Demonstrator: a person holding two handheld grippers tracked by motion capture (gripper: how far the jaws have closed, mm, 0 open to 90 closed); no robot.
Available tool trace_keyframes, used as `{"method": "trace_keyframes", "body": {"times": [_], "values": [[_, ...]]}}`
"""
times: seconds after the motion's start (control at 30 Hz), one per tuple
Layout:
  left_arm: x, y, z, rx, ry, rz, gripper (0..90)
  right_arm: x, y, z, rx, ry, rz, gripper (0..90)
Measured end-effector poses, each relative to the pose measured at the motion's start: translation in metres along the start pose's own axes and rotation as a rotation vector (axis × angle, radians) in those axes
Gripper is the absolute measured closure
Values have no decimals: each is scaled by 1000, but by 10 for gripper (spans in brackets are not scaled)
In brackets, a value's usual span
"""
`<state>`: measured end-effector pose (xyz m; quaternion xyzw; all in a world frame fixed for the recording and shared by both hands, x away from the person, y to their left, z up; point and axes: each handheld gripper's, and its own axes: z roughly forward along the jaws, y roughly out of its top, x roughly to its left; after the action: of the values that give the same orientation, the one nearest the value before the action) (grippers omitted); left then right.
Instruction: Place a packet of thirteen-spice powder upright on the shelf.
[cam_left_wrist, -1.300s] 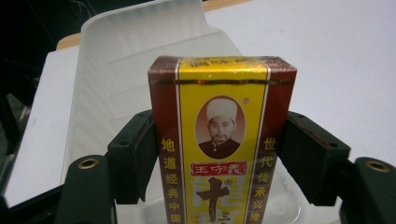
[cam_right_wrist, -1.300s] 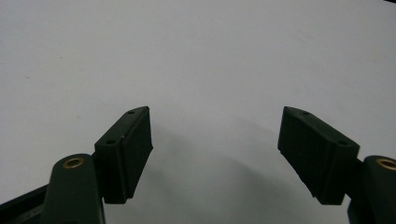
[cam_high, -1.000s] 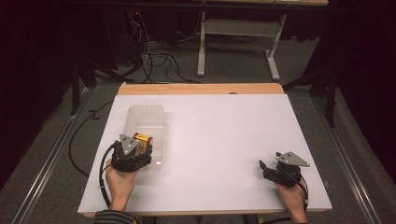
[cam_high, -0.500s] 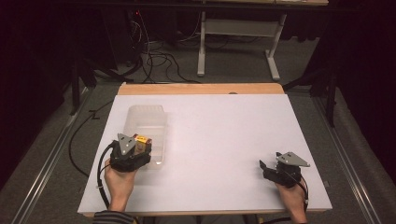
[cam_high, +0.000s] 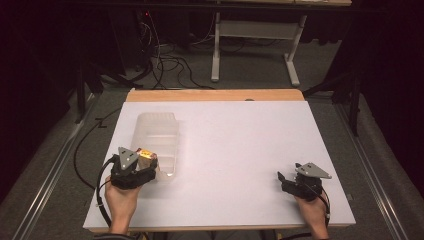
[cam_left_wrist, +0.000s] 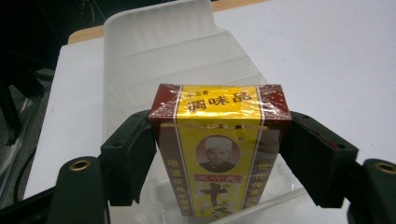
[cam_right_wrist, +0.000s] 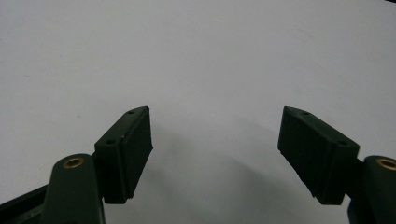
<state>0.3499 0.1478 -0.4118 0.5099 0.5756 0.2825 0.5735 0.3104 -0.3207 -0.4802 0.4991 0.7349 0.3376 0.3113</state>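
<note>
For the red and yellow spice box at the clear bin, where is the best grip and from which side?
Across its two narrow red sides, coming from the bin's near end, as the left gripper does. The spice box stands upright at the clear bin's near end; those flat, parallel faces probably suit the pads.

High view overhead facing forward, tool views close, sharing white table

Seasoning box glossy film-wrapped card; bin frosted translucent plastic; table matt white, smooth.
</note>
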Motion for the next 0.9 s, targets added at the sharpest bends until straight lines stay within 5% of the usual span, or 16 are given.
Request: {"method": "trace_keyframes", "body": {"times": [0.47, 0.9], "values": [[-14, 19, 5, -46, -24, -5, 245, 0, 0, -1, -2, 3, 5, 264], [-46, 26, 16, -39, -104, 4, 261, -1, 0, -1, -7, 6, 13, 263]]}}
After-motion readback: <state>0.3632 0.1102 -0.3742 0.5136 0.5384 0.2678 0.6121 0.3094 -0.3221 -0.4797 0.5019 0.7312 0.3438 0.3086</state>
